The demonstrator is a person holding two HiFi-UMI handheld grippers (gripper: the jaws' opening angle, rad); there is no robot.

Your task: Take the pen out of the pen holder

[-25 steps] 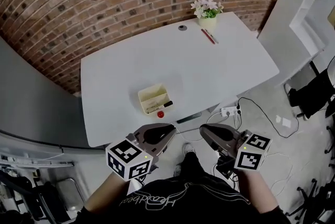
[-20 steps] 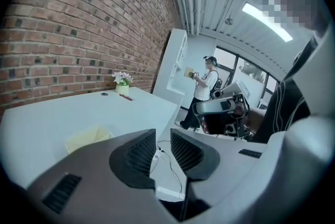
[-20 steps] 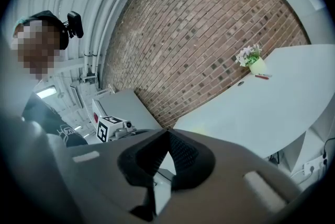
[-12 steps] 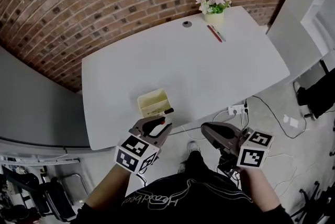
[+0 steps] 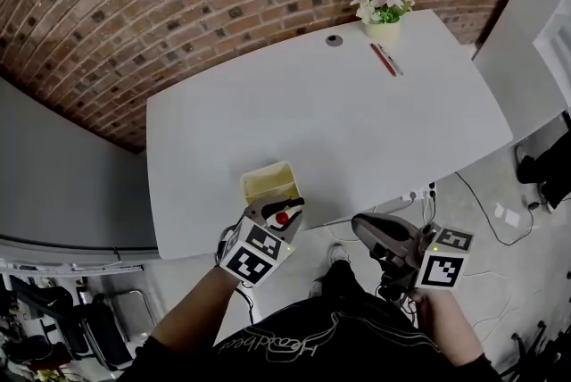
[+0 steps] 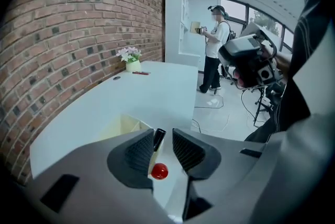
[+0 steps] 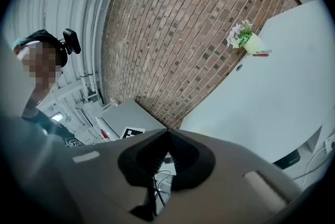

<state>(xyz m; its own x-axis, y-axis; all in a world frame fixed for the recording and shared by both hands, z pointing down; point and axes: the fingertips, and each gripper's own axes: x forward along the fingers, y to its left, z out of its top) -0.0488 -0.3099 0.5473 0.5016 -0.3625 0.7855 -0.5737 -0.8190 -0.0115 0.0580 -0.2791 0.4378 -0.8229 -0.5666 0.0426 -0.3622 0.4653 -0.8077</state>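
The person's left forearm [image 5: 192,311] is reaching forward over the near edge of the white table [image 5: 357,130], and the left gripper [image 5: 278,212] is pointing at the near right corner of the pen holder [image 5: 266,182]. Its marker cube is sitting low, just off the table edge. The right gripper [image 5: 361,227] is hanging back beside the body, off the table, with its nose pointing left toward the other gripper.

A second ago the left gripper was waiting level with the right one, below the table edge and apart from the holder. It has since been moving up and in, and its jaws are now framing the holder's corner. The right gripper has been staying where it was.

In the left gripper view the jaws are standing released, with a clear gap between them. The pen [image 6: 158,139] is showing in that gap as a short black end, tilted and lying closer to the left jaw; I cannot tell whether it is touching it. In the right gripper view the jaws are clenched tip to tip on nothing.

The pen holder is a pale yellow open box near the front edge of the table, and the pen is sticking out of its near right corner. A small red round thing [image 6: 159,170] is sitting just below the pen's end, between the jaw bases.
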